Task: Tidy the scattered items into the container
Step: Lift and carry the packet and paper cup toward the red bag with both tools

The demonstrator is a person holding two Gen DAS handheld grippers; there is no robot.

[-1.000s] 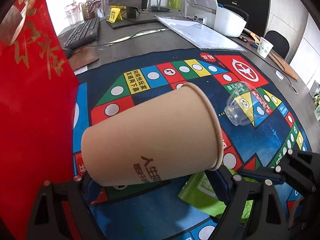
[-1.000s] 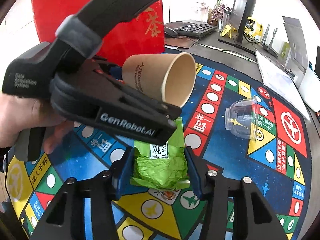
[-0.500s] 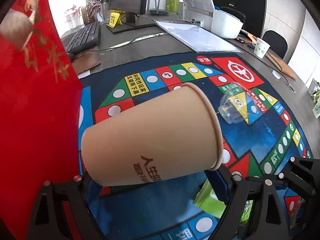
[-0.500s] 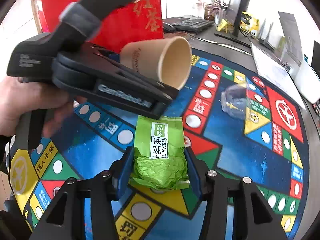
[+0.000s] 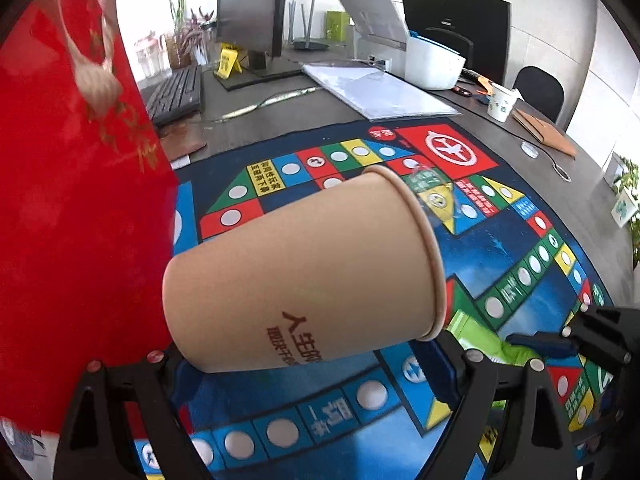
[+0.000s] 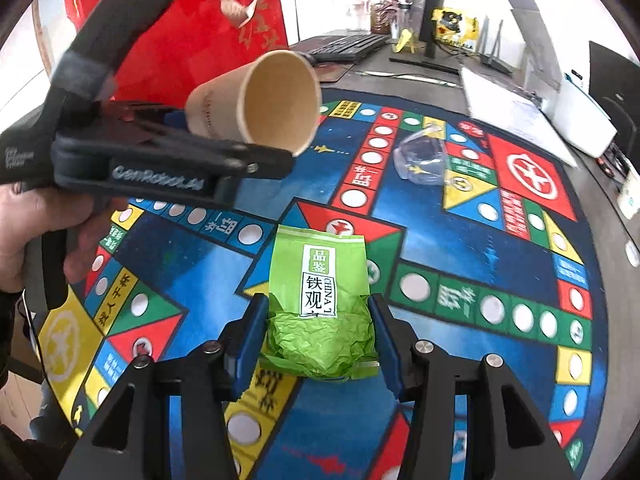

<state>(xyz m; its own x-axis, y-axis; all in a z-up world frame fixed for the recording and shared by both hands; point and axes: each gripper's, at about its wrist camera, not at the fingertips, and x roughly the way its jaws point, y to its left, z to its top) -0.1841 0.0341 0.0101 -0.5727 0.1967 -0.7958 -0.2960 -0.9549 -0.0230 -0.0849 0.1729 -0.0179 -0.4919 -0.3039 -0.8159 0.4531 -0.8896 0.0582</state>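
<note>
Left tongs [image 5: 312, 360] grip tilted paper cup [image 5: 304, 276] (aloft); right tongs [image 6: 320, 332] pinch tea packet [image 6: 320, 300].

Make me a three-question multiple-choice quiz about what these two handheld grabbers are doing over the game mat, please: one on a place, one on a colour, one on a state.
1. Where is the clear plastic cup?
A. Lying on the game mat
B. Inside the paper cup
C. On the keyboard

2. What colour is the tea packet?
A. Red
B. Green
C. White

3. How is the paper cup held?
A. Upright on the mat
B. Crushed flat
C. Tipped sideways in the left gripper

Answers:
1 A: it rests on its side on the mat.
2 B: green foil sits between the right gripper fingers.
3 C: its open mouth faces sideways, off the mat.
</note>
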